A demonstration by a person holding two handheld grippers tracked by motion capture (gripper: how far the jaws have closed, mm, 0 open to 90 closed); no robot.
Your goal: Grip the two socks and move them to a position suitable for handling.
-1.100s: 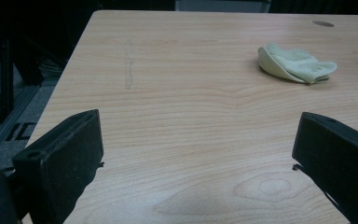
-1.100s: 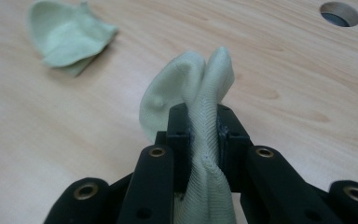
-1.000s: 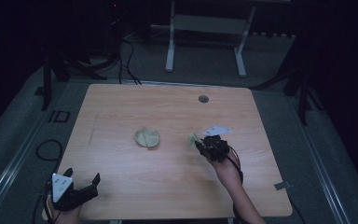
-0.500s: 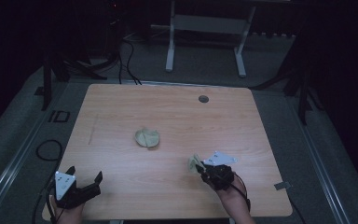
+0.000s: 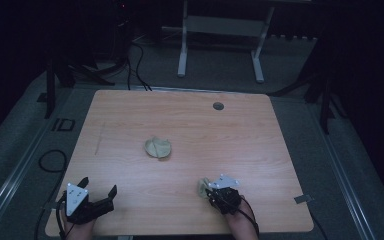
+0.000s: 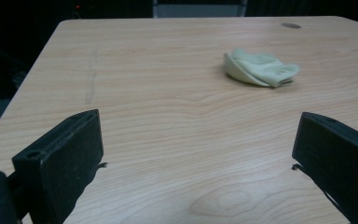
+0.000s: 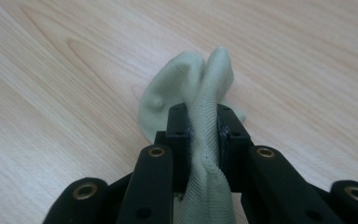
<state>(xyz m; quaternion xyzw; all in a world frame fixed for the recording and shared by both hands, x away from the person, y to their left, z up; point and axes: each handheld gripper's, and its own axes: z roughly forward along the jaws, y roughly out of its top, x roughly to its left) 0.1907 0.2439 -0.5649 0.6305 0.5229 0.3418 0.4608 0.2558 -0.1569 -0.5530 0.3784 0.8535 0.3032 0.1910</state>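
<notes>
Sock (image 7: pixel 200 93) is clamped between my right tongs (image 5: pixel 207 189) at the counter's (image 5: pixel 260 150) near edge, pinched mid-fabric so it hangs free for laying down. Its mate (image 5: pixel 158 148) lies mid-counter. My left tongs (image 5: pixel 99 187) wait near left, apart, holding nothing.

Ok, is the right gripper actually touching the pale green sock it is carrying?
Touching. In the right gripper view, the right gripper has its jaws closed on the pale green sock, with the ribbed fabric pinched between both pads.
</notes>
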